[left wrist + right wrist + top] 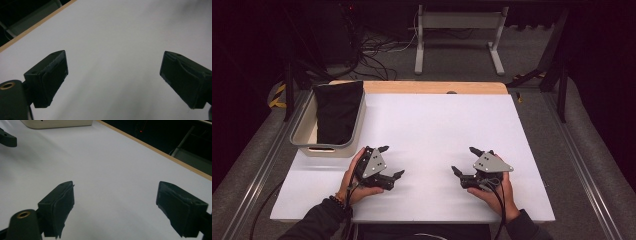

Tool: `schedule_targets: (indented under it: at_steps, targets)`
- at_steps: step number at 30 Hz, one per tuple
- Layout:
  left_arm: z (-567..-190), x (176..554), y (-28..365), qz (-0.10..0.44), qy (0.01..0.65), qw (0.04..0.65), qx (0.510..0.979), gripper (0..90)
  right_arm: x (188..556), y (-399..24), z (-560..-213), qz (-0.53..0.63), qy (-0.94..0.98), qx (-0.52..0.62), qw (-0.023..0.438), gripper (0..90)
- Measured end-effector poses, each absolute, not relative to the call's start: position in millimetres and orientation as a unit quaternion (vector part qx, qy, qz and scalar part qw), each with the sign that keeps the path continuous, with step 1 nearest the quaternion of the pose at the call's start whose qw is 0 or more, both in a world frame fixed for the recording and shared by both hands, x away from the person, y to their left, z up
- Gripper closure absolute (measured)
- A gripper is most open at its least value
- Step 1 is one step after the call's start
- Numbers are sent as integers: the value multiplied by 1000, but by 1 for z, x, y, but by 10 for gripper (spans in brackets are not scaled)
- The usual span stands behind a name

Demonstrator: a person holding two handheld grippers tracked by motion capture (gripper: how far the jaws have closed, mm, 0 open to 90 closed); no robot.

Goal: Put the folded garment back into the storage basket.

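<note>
Both hand-held grippers, the left hand-held gripper and the right hand-held gripper, are resting wide open and empty on the white tabletop at lower centre. 1 black cloth is lying in the beige bin at upper left; reaching in, a jaw could be snagging the rim and shoving the bin off the edge.

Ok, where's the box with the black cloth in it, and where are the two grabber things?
Box [300,131]: high view, on its pale left wall.
Black cloth [337,112]: high view, on its middle.
Left gripper [392,161]: high view, midway between its open fingertips.
Right gripper [466,160]: high view, midway between its open fingertips.
</note>
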State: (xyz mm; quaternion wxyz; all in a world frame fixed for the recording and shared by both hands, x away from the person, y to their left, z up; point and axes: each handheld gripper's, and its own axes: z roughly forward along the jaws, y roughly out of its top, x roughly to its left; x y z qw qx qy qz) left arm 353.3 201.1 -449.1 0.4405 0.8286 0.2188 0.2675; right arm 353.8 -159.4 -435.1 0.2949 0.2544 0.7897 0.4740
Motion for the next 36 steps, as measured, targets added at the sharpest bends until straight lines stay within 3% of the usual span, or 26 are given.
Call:
schedule_targets:
  at_steps: [14,36]
  targets:
    - [-453,334,218,257,235,436,830,73,341,-153,-446,460,807,239,282,139]
    - [-454,335,218,251,239,436,830,67,342,-152,-445,460,808,238,281,139]
